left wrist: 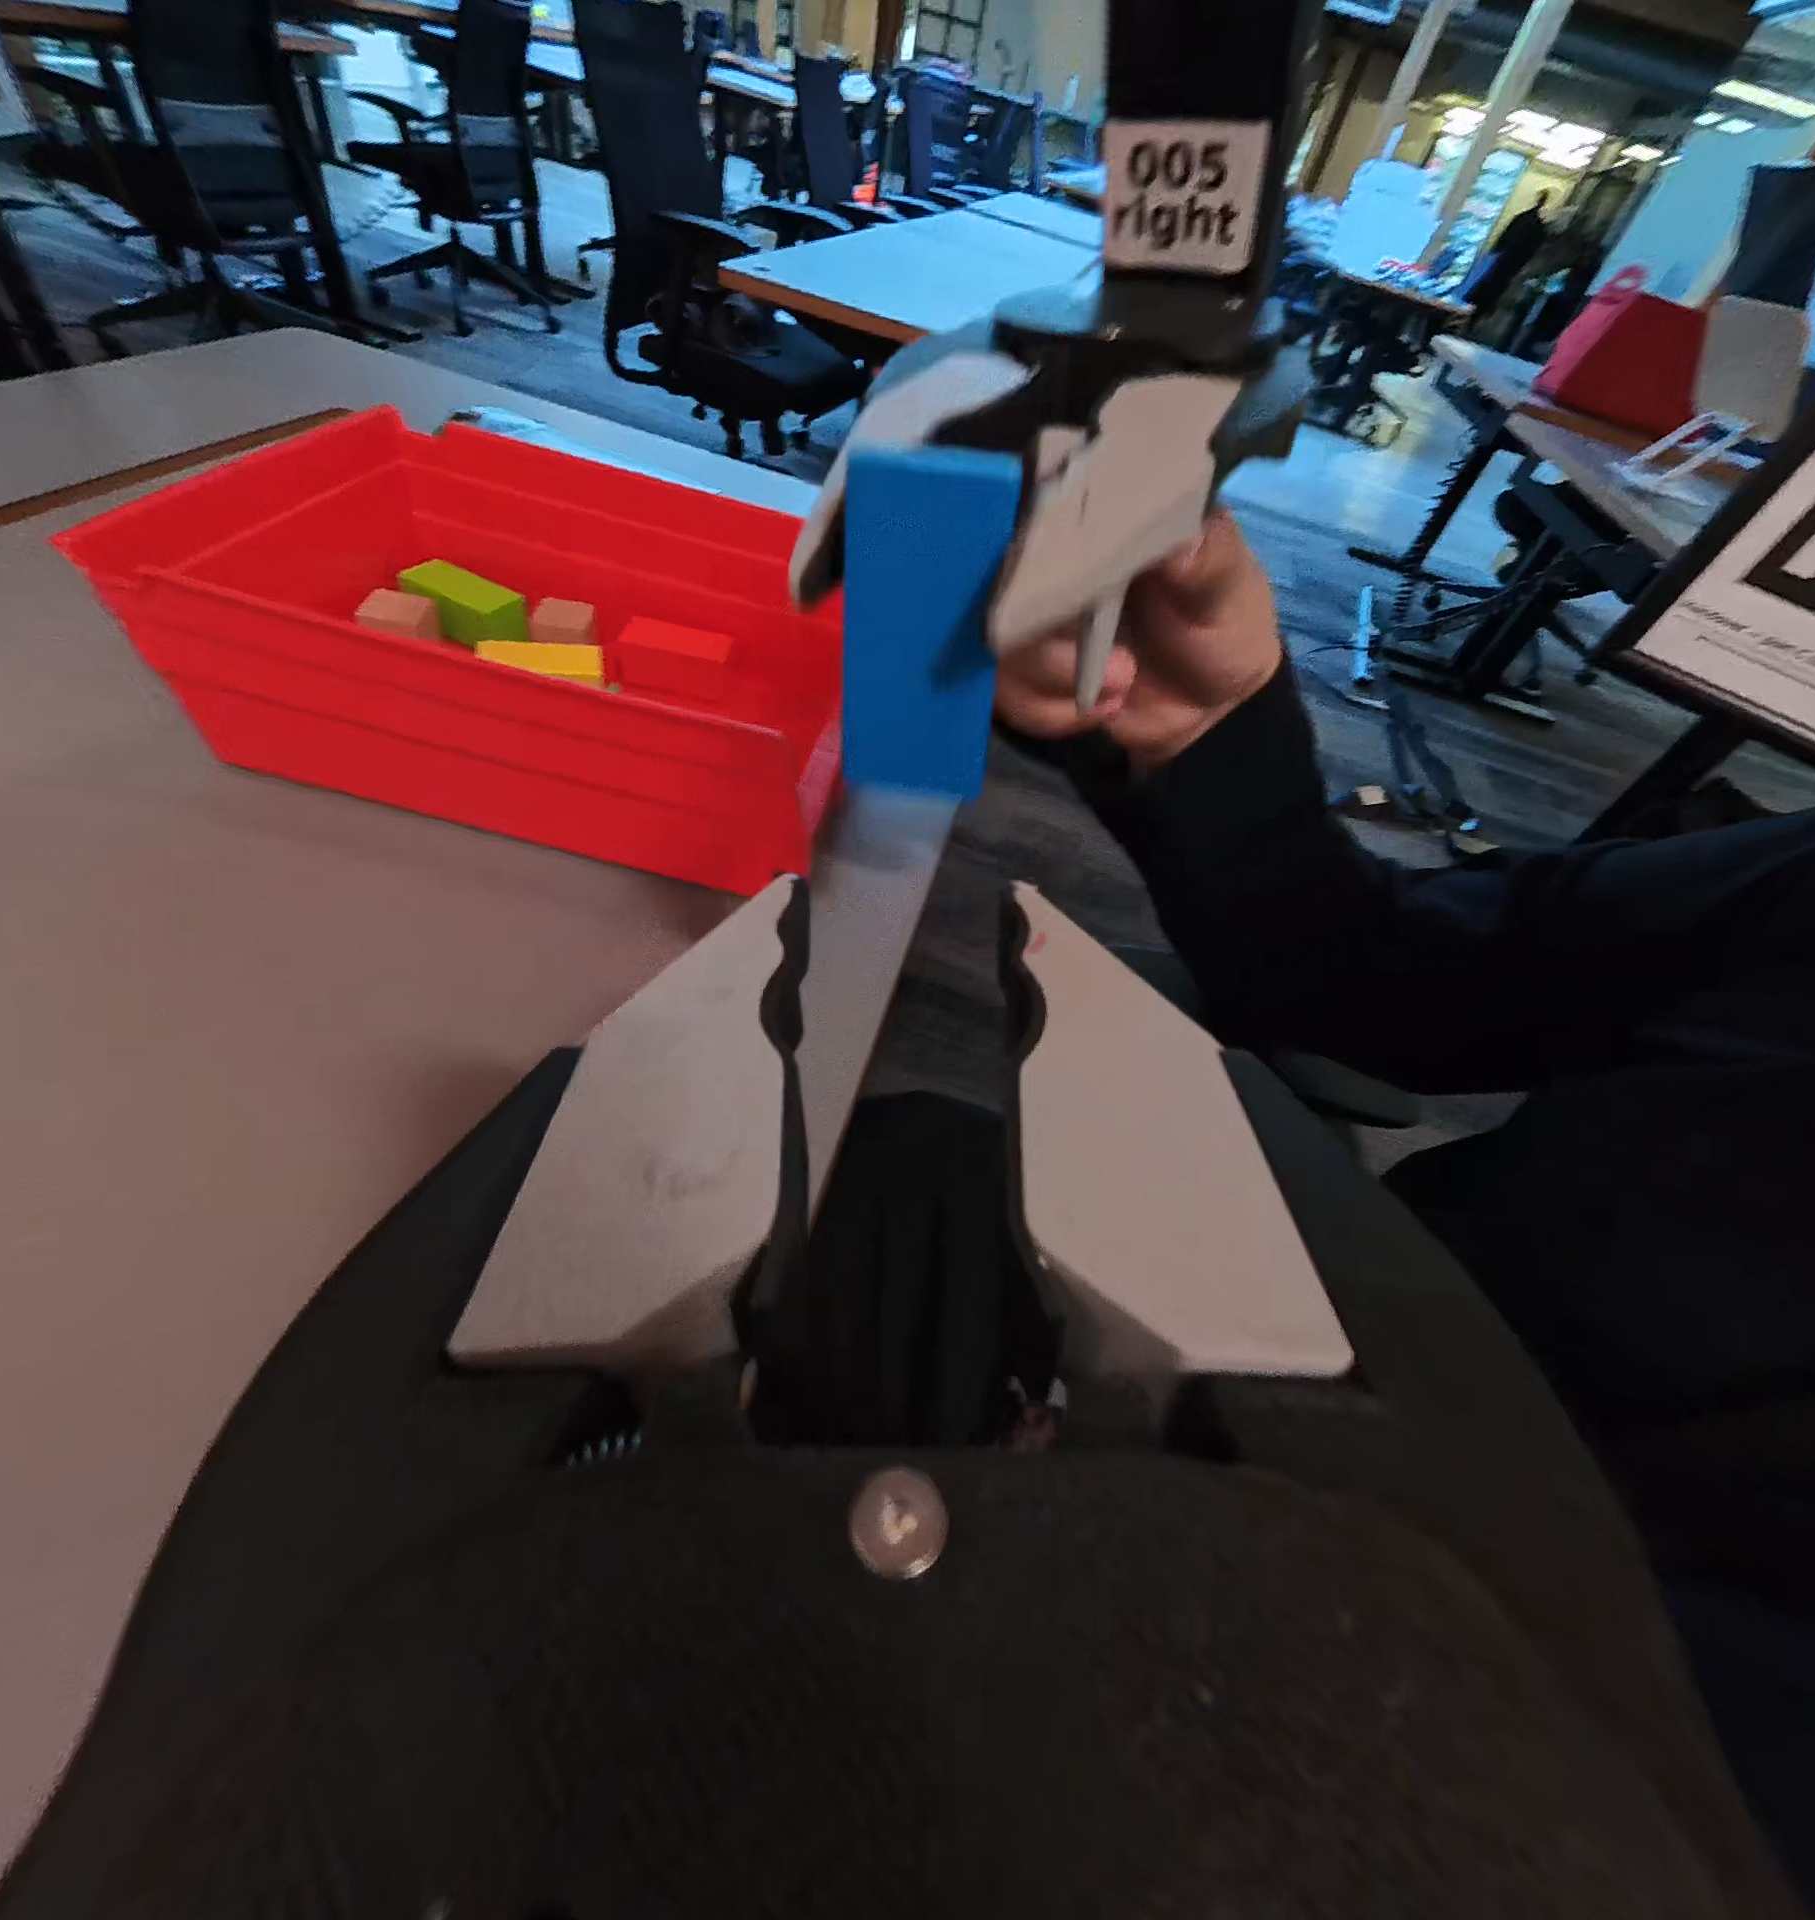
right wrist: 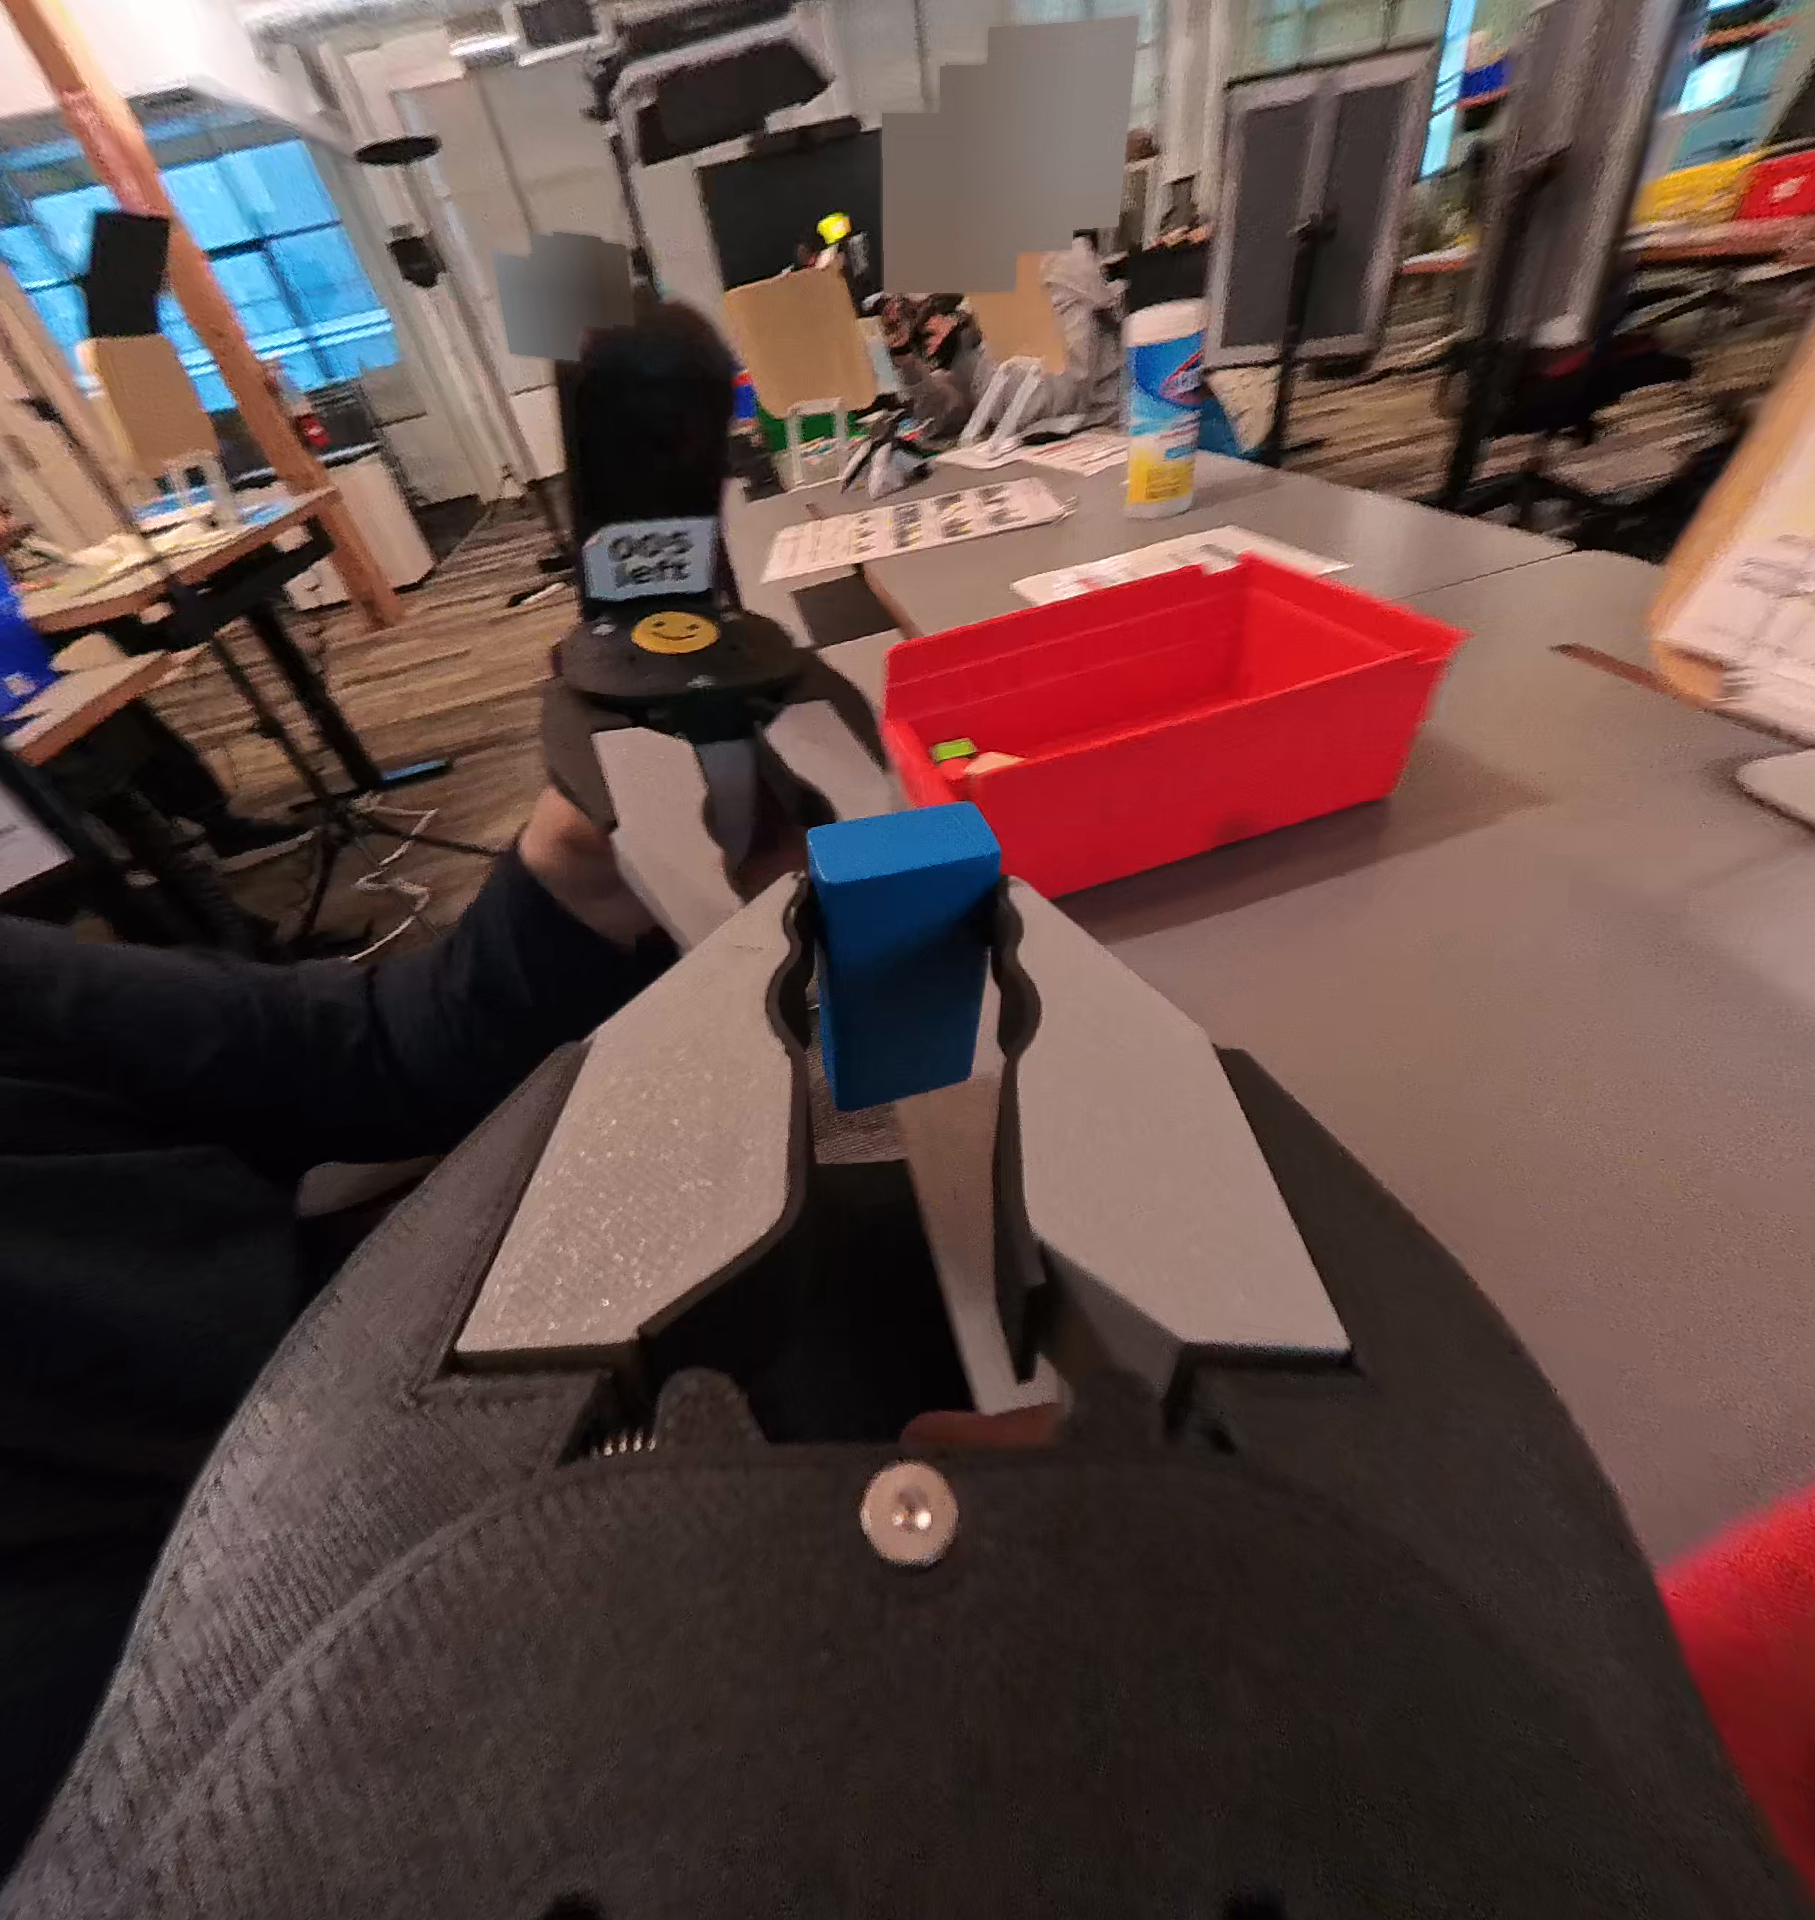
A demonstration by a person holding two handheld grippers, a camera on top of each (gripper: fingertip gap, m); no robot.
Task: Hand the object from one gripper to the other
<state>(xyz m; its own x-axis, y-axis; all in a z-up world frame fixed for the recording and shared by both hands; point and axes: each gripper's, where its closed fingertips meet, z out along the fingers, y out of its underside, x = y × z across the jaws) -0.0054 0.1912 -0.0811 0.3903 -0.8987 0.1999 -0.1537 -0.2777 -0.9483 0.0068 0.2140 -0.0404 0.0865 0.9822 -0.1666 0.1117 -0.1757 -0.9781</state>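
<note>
A blue rectangular block stands upright between the fingers of my right gripper, which is shut on it above the table's edge. In the left wrist view the same block hangs from the right gripper, just ahead of my left gripper. The left gripper is open and empty, its fingertips a little short of the block's lower end. The left gripper also shows in the right wrist view, open, facing the block from beyond it. A hand in a dark sleeve holds the right gripper.
A red bin on the grey table holds several coloured blocks, among them a green one. It also shows in the right wrist view. A wipes canister and papers lie farther back. Office chairs stand beyond the table. Spacing between my two grippers at the tips: around 5 cm.
</note>
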